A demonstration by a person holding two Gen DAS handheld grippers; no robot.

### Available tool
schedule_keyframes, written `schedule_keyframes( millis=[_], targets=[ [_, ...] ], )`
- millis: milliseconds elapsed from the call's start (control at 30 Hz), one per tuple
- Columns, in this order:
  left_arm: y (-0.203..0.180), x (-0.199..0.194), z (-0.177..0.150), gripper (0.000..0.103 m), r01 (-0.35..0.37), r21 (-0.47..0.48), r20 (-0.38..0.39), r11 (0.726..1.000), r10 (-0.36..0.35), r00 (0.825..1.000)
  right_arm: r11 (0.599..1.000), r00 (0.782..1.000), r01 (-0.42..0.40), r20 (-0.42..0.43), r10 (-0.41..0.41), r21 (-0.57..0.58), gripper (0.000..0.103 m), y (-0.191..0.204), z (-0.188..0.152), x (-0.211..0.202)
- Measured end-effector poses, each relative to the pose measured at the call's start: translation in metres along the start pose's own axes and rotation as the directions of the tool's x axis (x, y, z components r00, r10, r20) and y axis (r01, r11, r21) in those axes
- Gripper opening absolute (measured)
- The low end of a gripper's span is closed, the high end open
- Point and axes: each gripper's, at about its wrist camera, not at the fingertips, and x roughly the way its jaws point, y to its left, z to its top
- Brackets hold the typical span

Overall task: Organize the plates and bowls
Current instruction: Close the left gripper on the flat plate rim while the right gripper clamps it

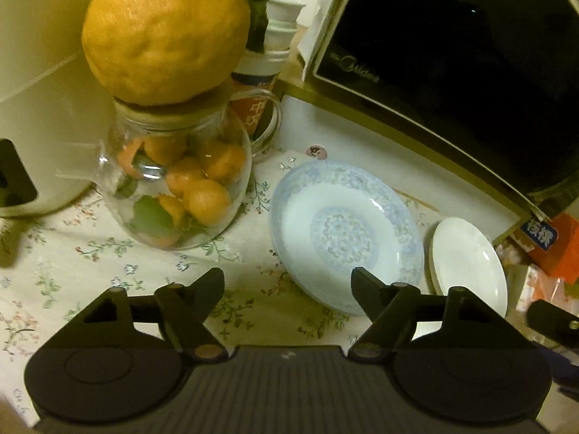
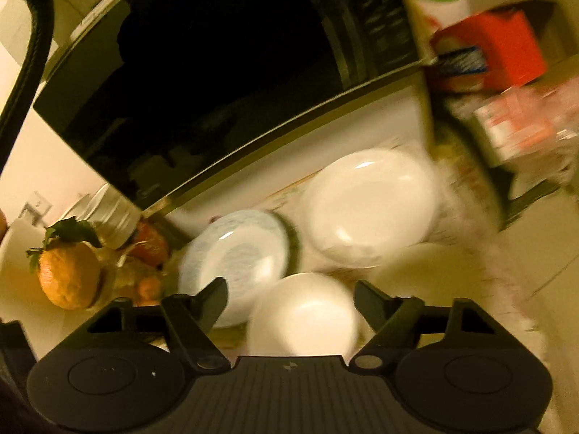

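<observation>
Left tongs (image 1: 287,285) open over floral table (image 1: 90,253), empty. Right tongs (image 2: 291,298) open; white bowl (image 2: 304,316) visible lower centre, right view only.

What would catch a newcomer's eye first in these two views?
The big yellow citrus perched on the lid of a glass jar of small oranges, at the left of the left wrist view. Next, the blue plate on the floral cloth before the black microwave, with a white plate to its right. In the blurred right wrist view, a white bowl sits between the fingers of the open right gripper.
</observation>
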Motion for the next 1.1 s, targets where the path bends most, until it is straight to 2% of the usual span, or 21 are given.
schedule_keyframes(
  millis=[100, 233, 367, 467, 567, 767, 1100],
  targets=[
    [-0.002, 0.009, 0.003, 0.066, 0.017, -0.022, -0.002, 1.000, -0.017, 1.000, 0.999, 0.999, -0.043, -0.034, 0.043, 0.012, 0.061, 0.004, 0.008, 0.024],
    [-0.006, 0.021, 0.006, 0.055, 0.033, -0.055, -0.022, 0.998, -0.034, 0.999, 0.999, 0.996, -0.052, -0.071, 0.052, 0.010, 0.051, 0.013, 0.016, 0.057],
    [-0.007, 0.034, 0.010, 0.053, 0.051, -0.073, -0.037, 0.996, -0.054, 0.998, 0.998, 0.992, -0.068, -0.102, 0.068, 0.009, 0.044, 0.019, 0.017, 0.084],
    [-0.003, 0.042, 0.011, 0.053, 0.041, -0.065, -0.045, 0.997, -0.044, 0.998, 0.998, 0.991, -0.058, -0.121, 0.058, 0.005, 0.043, 0.024, 0.016, 0.098],
    [0.005, 0.049, 0.011, 0.053, 0.031, -0.081, -0.060, 0.996, -0.036, 0.998, 0.999, 0.992, -0.005, -0.125, 0.000, -0.045, 0.042, 0.030, 0.016, 0.110],
    [0.012, 0.054, 0.012, 0.050, 0.077, -0.106, -0.071, 0.991, -0.084, 0.994, 0.997, 0.990, 0.044, -0.135, -0.051, -0.056, 0.041, 0.029, 0.015, 0.123],
    [0.010, 0.060, 0.011, 0.021, 0.104, -0.083, -0.068, 0.991, -0.110, 0.992, 0.993, 0.987, 0.095, -0.124, -0.103, -0.067, 0.029, 0.025, 0.015, 0.137]
  ],
)
